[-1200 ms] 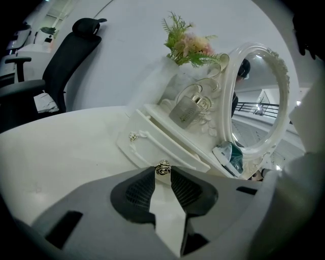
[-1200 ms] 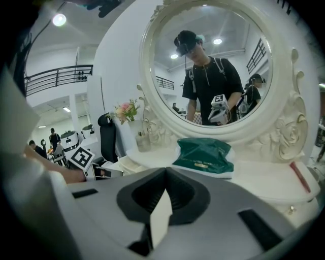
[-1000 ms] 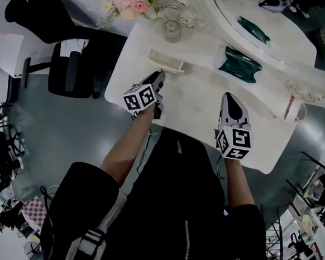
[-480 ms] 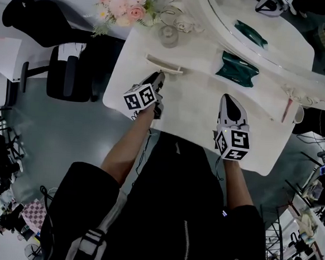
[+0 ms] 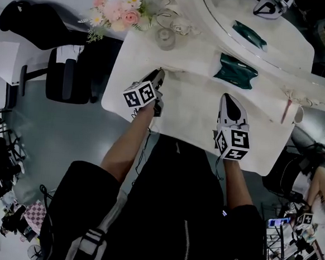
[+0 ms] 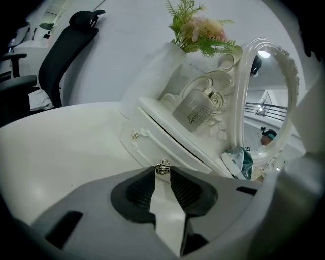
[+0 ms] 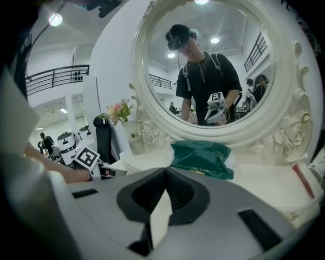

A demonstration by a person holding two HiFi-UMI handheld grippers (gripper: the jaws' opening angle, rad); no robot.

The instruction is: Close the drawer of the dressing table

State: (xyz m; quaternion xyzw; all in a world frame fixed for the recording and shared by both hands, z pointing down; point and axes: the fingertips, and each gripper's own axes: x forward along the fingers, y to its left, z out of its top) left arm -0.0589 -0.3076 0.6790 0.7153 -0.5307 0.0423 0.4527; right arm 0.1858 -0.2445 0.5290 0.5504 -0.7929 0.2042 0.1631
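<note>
Filling the middle of the head view: the dressing table (image 5: 126,93), with its mirror (image 5: 255,19) lying toward 1 o'clock. Sitting at 11 o'clock on the top, tucked under the raised shelf: the drawer (image 6: 152,144), looking almost fully in. Waiting at 5 o'clock over the tabletop, likely keeping clear of the push: the right gripper (image 5: 228,99), its 2 pads meeting on nothing. Clamping the drawer's small metal knob (image 6: 162,169), probably for steering it straight home: the left gripper (image 5: 159,76).
</note>
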